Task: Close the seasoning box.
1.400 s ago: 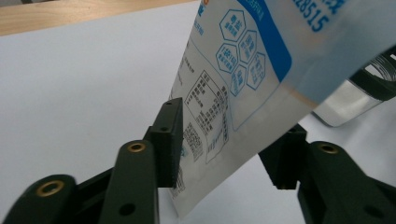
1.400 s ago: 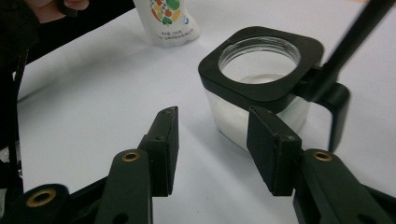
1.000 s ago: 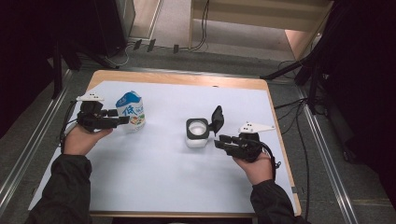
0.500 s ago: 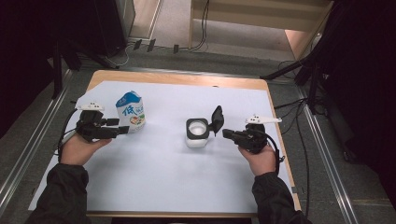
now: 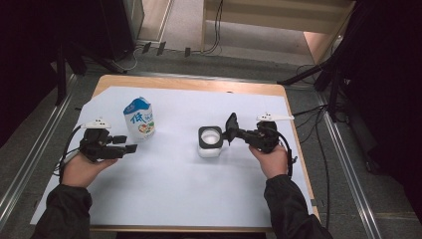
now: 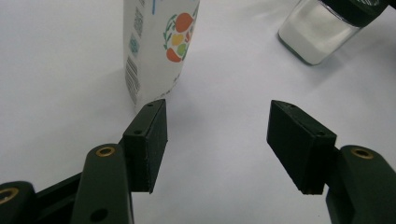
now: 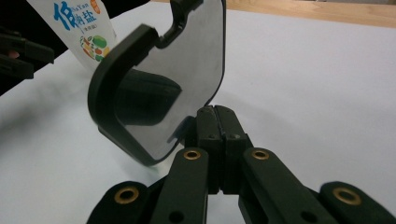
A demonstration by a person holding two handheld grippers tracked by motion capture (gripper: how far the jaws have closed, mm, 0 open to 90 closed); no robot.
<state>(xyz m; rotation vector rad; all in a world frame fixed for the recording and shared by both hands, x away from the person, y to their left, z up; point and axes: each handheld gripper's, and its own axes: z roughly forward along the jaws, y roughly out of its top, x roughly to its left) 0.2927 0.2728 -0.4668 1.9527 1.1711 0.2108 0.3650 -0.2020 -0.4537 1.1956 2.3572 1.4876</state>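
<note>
At nine o'clock on the surface, left hand-held gripper gapes empty, salt bag upright just beyond. Right hand-held gripper at three o'clock pinches black lid, tilted, beside open jar at centre.

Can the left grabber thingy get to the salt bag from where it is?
Probably yes. The left hand-held gripper is open, the salt bag stands just ahead of its jaws, slightly to one side, and only bare white sheet lies between.

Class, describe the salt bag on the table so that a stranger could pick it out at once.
Start at the white sheet covering the table, then go to its far left part. The salt bag stands upright there, just beyond the left tongs. Unlike the black-rimmed jar, it is white and blue with printed fruit.
</note>
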